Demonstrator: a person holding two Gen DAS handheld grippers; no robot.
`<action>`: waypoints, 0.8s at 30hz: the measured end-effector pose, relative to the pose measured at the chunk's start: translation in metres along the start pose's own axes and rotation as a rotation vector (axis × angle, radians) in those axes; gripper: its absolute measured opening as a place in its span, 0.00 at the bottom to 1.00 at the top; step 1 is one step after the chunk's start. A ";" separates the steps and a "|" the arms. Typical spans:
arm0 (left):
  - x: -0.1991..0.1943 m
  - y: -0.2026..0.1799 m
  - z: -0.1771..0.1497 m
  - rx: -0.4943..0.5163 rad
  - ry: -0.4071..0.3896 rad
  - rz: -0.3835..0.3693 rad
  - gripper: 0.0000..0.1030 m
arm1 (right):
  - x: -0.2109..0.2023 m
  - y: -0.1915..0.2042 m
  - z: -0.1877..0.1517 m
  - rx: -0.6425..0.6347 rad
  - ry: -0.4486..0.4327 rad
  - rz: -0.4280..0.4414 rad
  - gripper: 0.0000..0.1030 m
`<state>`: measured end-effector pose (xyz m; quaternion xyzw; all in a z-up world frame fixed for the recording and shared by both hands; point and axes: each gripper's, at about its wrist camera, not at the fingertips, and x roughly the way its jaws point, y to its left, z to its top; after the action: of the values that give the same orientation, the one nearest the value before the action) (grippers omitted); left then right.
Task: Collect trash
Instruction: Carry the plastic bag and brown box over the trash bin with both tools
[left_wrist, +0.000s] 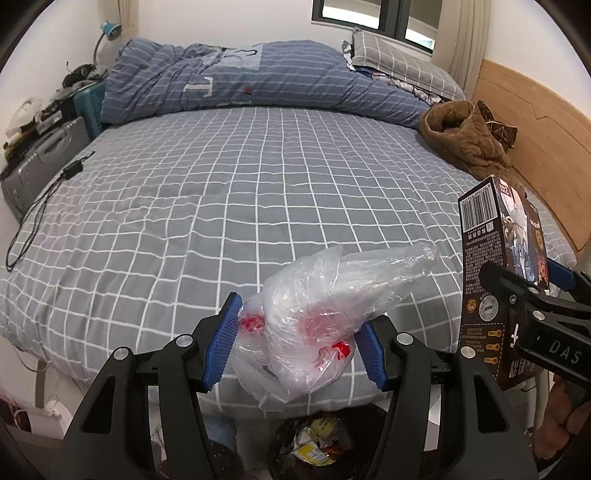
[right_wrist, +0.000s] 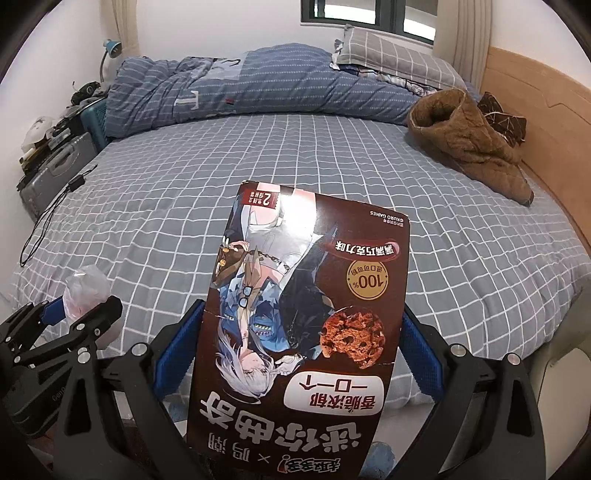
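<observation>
Left gripper (left_wrist: 295, 350): jaws half-open, clamped on crumpled clear plastic bag (left_wrist: 325, 317).
Right gripper (right_wrist: 299, 350): jaws wide, gripping dark brown cardboard cookie box (right_wrist: 306, 314).

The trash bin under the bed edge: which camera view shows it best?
The left wrist view: the trash bin appears at the bottom edge, open and holding wrappers. In the right wrist view the cookie box covers that area, so no bin shows.

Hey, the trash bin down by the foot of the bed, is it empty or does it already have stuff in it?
Not empty. The trash bin already holds crumpled wrappers, yellow and white among them; how full it is cannot be told.
</observation>
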<state>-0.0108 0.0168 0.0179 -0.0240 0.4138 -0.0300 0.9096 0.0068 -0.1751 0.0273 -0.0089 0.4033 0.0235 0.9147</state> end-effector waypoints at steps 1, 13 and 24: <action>-0.004 0.001 -0.004 -0.001 0.001 0.003 0.56 | -0.003 0.000 -0.002 0.000 -0.003 0.003 0.90; -0.030 0.001 -0.041 -0.014 0.023 0.006 0.56 | -0.040 0.007 -0.033 -0.012 -0.018 0.017 0.90; -0.050 -0.002 -0.069 -0.029 0.032 -0.014 0.56 | -0.060 0.010 -0.062 -0.016 -0.007 0.023 0.90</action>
<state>-0.0952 0.0172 0.0101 -0.0394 0.4283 -0.0309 0.9023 -0.0799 -0.1699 0.0294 -0.0114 0.4000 0.0372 0.9157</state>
